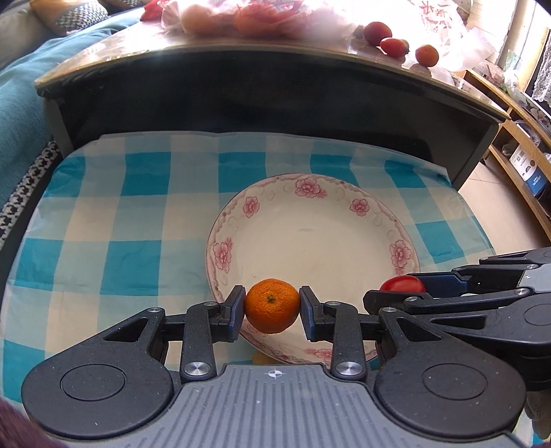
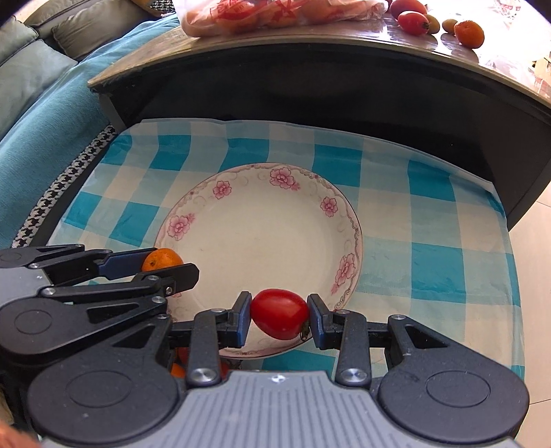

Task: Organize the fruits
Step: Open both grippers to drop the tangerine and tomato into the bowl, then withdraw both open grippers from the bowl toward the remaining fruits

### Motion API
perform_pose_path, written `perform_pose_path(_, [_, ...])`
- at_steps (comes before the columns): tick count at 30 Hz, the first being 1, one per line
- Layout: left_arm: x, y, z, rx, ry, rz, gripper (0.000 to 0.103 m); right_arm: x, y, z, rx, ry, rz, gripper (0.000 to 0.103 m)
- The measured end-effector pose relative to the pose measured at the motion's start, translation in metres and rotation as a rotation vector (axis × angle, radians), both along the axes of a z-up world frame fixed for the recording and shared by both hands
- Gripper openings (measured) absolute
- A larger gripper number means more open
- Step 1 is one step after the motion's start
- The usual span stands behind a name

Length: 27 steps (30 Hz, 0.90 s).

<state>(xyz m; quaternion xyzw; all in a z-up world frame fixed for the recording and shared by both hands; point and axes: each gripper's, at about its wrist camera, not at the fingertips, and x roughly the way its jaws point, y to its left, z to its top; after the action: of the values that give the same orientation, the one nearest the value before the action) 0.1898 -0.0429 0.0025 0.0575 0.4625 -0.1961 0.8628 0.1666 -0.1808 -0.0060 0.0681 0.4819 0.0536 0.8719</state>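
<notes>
1. Fruit is the matter here: a small orange [image 1: 272, 306] sits clamped between the two pads of the left gripper [image 1: 272, 312], held above the near rim of a white plate [image 1: 344, 248] with pink flowers.
2. A red tomato [image 2: 279, 313] is pinched between the pads of the right gripper [image 2: 279, 315], its stem end against the right pad, also over the plate's near rim.
3. The two grippers sit side by side; from the left wrist view the right one enters at the right edge with the tomato just showing.
4. The plate lies on a blue and white checked cloth [image 1: 137, 213], and its bowl holds no fruit.
5. Behind the cloth stands a dark table [image 2: 344, 69]; on its top lie a plastic bag [image 2: 275, 13] of fruit and several loose red and orange fruits [image 1: 392, 44] near the right end.
</notes>
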Motion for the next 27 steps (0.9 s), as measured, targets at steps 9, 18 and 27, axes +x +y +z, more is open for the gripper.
perform_pose_path(9, [0.002, -0.002, -0.006, 0.011, 0.006, 0.006, 0.041, 0.005, 0.001, -0.008, 0.003, 0.019, 0.005, 0.038])
perform_pose_path(18, [0.001, 0.001, -0.004, 0.007, -0.003, 0.016, 0.049, 0.004, 0.000, -0.006, -0.007, 0.000, -0.010, 0.038])
perform_pose_path(27, [-0.005, 0.004, 0.012, -0.020, -0.043, 0.013, 0.057, -0.001, -0.005, 0.005, -0.006, -0.026, -0.044, 0.038])
